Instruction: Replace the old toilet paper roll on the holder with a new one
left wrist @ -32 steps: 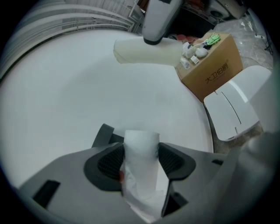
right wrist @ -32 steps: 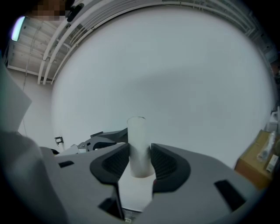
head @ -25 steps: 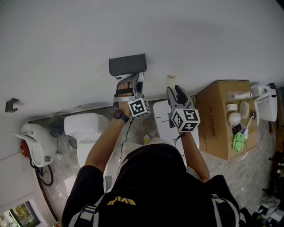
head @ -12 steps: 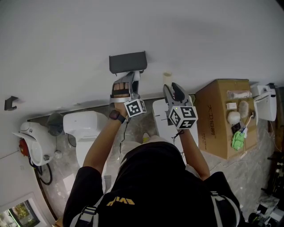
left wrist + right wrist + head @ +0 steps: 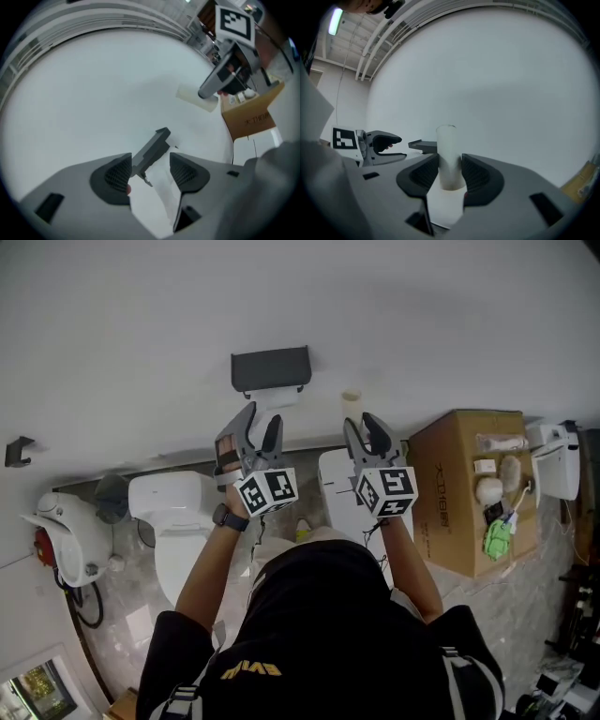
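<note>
A dark grey holder (image 5: pixel 270 369) is fixed to the white wall, with a white paper roll (image 5: pixel 273 397) hanging under it. My left gripper (image 5: pixel 261 418) is a little below the holder, clear of it, open and with nothing in it. In the left gripper view the holder (image 5: pixel 152 149) and the white paper (image 5: pixel 161 192) show beyond the open jaws of the left gripper (image 5: pixel 151 164). My right gripper (image 5: pixel 359 423) is shut on a bare cream cardboard tube (image 5: pixel 352 401) to the right of the holder. The tube (image 5: pixel 449 150) stands upright between the pads of the right gripper (image 5: pixel 449 171).
A white toilet (image 5: pixel 176 512) stands below left of the holder and a white cabinet (image 5: pixel 339 486) below right. A cardboard box (image 5: pixel 466 502) with small items on top is at the right. A dark hook (image 5: pixel 17 450) is on the wall at far left.
My left gripper has pulled back from the holder toward the person and rolled, leaving the white roll there. The right gripper and its tube drifted slightly left.
</note>
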A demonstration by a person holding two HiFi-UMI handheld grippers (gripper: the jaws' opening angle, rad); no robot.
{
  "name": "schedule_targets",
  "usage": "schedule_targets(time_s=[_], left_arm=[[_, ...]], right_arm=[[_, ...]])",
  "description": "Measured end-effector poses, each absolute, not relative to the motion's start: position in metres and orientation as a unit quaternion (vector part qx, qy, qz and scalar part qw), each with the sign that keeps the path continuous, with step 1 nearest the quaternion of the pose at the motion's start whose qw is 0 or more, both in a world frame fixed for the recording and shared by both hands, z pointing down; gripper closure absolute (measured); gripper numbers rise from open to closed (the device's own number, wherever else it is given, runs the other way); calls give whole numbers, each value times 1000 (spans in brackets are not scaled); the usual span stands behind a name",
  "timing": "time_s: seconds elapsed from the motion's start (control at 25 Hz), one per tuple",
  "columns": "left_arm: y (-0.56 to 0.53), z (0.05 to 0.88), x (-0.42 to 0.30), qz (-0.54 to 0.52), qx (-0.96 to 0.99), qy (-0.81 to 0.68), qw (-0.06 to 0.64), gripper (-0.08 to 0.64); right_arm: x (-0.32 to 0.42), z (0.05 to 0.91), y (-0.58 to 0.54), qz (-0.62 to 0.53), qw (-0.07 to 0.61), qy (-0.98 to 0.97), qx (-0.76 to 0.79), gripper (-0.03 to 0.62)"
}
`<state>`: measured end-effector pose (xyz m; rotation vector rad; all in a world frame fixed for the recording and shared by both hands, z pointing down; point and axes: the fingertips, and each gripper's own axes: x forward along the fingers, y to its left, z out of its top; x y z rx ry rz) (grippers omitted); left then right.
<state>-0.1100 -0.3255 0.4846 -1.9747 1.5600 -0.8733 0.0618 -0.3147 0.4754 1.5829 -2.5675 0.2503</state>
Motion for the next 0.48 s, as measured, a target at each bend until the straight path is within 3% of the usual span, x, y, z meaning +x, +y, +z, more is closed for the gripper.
schedule_targets(time_s=[0.28, 0.44, 0.48], left_arm=[[-291, 452, -139, -215, -751, 610, 132, 406], [-268, 417, -158, -88, -749, 642, 137, 535], [-262, 411, -159, -56, -750, 645, 135, 540]], right_arm=[[59, 450, -308, 52, 60, -858, 507, 439], [60, 434, -302, 16, 65, -859, 507, 439], [61, 430, -300, 9, 64, -858, 509, 439]])
